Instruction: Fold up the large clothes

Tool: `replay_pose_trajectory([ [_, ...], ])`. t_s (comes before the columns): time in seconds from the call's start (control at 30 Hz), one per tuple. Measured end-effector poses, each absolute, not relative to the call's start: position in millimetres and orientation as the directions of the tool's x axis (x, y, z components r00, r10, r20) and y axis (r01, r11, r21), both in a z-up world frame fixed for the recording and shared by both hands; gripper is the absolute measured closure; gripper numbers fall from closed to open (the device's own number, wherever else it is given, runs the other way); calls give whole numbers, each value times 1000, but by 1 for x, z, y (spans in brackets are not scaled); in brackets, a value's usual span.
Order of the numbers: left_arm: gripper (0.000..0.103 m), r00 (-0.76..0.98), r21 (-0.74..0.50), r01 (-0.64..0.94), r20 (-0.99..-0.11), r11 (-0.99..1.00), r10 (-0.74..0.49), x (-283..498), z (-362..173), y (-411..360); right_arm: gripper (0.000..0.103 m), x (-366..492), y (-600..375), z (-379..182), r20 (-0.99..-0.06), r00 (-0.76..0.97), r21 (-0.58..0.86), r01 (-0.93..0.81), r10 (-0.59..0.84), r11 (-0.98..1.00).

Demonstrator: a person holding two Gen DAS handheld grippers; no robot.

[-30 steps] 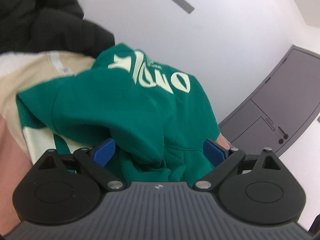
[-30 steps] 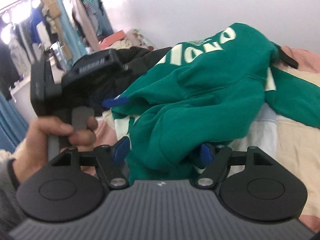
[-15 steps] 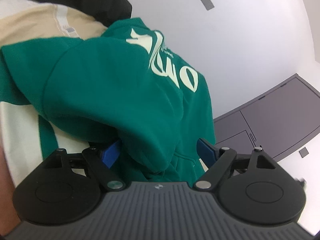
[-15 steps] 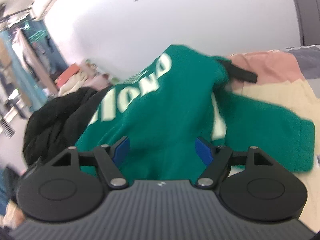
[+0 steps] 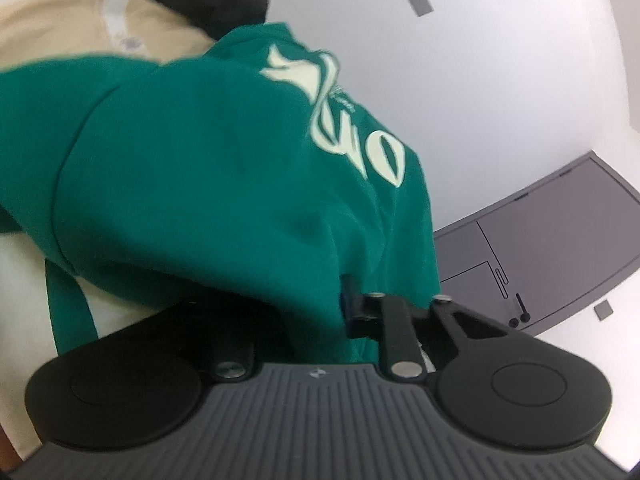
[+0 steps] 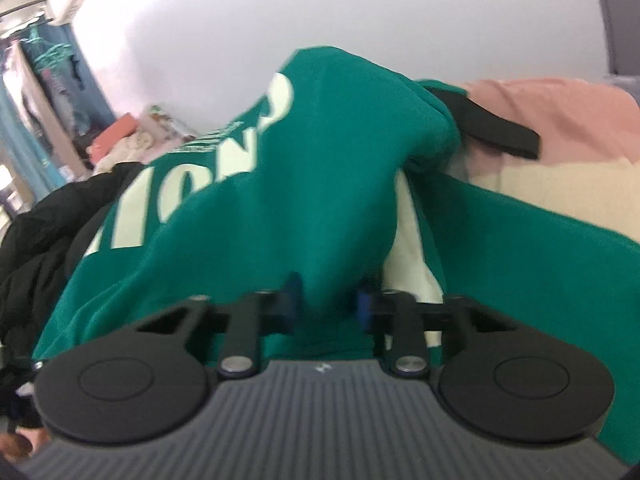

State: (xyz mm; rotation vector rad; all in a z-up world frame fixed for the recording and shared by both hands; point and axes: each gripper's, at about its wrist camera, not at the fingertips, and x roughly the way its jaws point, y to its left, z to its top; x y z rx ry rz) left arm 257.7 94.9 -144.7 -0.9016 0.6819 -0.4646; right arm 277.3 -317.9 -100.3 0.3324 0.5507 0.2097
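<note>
Big soft green hoodie (image 5: 208, 184) with pale lettering, bunched up in thick rounded folds right ahead of both grippers. Left gripper (image 5: 316, 312) tips slightly down, jaws closing on a fold. Right gripper (image 6: 328, 300) is the same, hoodie fabric pinched between its blue pads (image 6: 363, 304).

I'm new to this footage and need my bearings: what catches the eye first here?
A bright green hoodie with pale lettering fills both views, bunched in a heap. Both the left gripper and the right gripper are closing on its fabric. A black jacket lies left of it in the right view.
</note>
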Motion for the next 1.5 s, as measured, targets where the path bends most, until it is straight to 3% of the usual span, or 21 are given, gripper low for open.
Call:
replay_pose_trajectory([
  [0.17,92,737,-839,145,-263,525,-623,238,-121,105,90,250,-306,-59,-300,881,297,-278,366,914],
  [0.57,93,826,-856,221,-91,467,-556,156,-63,177,92,134,-310,-2,-90,827,384,-485,554,786],
  [0.7,93,818,-863,173,-142,474,-558,133,-74,182,92,100,-313,-7,-103,837,421,-453,538,786],
  [0.87,91,787,-860,84,-253,504,-562,127,-92,176,90,97,-317,-31,-254,837,499,-315,484,807],
  [0.93,79,781,-859,74,-266,506,-565,129,-94,173,89,97,-317,-35,-284,842,505,-276,459,818],
  [1.0,41,779,-860,59,-278,507,-562,127,-96,172,81,101,-319,-38,-297,840,527,-251,453,812],
  [1.03,36,775,-861,50,-286,506,-564,128,-98,170,71,104,-320,-41,-307,836,539,-241,455,807],
  [1.07,31,767,-862,41,-296,505,-569,129,-101,167,50,108,-319,-43,-316,832,552,-230,456,802],
  [1.1,28,758,-862,32,-309,506,-575,131,-106,165,39,109,-319,-46,-319,828,566,-224,461,794],
  [1.13,25,748,-862,25,-320,506,-582,132,-109,162,38,112,-319,-49,-323,821,579,-222,470,784],
  [1.3,14,711,-843,-16,-388,538,-587,134,-119,147,38,119,-310,-64,-405,787,582,-171,466,795],
  [1.5,12,667,-827,-82,-460,556,-586,148,-138,134,37,130,-318,-85,-485,749,605,-86,452,791],
])
